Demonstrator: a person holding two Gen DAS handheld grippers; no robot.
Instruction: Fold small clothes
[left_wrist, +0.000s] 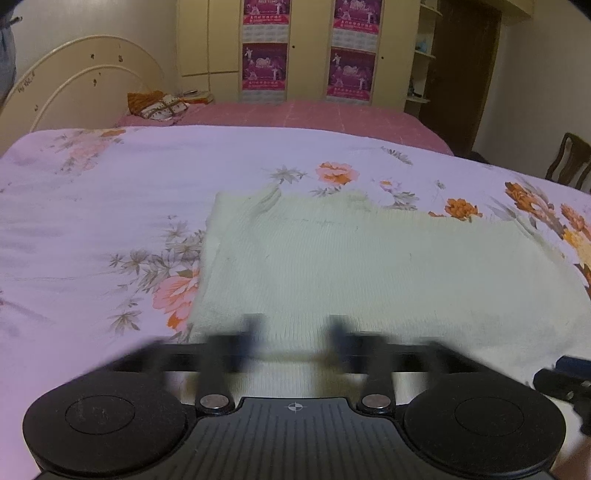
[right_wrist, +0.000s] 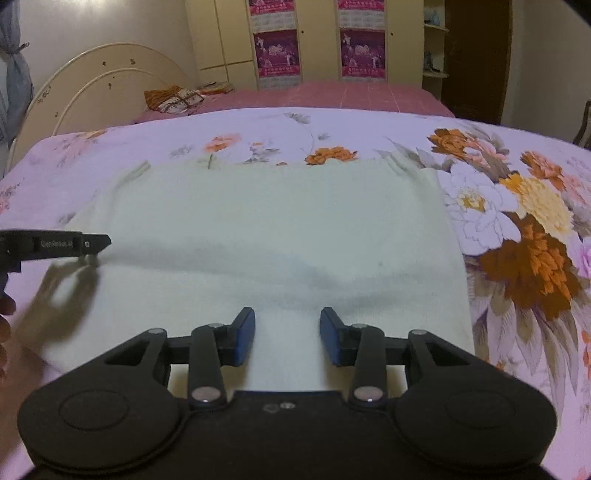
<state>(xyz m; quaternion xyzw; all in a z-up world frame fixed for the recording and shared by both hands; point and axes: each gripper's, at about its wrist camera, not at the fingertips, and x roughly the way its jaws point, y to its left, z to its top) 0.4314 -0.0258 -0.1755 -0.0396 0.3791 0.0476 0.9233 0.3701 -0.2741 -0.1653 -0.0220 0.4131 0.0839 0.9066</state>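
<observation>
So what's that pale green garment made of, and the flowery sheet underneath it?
The pale green garment looks like a soft ribbed knit, probably cotton or a blend: fine lengthwise ribs show in the left wrist view, with a matte surface. The flowery sheet seems a smooth printed woven fabric, cotton or polyester; it lies flat, with faint stripes.

Both grippers (left_wrist: 295, 338) (right_wrist: 287, 336) agape, empty.

We carry two matte black grippers: the right gripper (right_wrist: 287, 334) has blue pads, round silver pivot screws and two circular side discs.
</observation>
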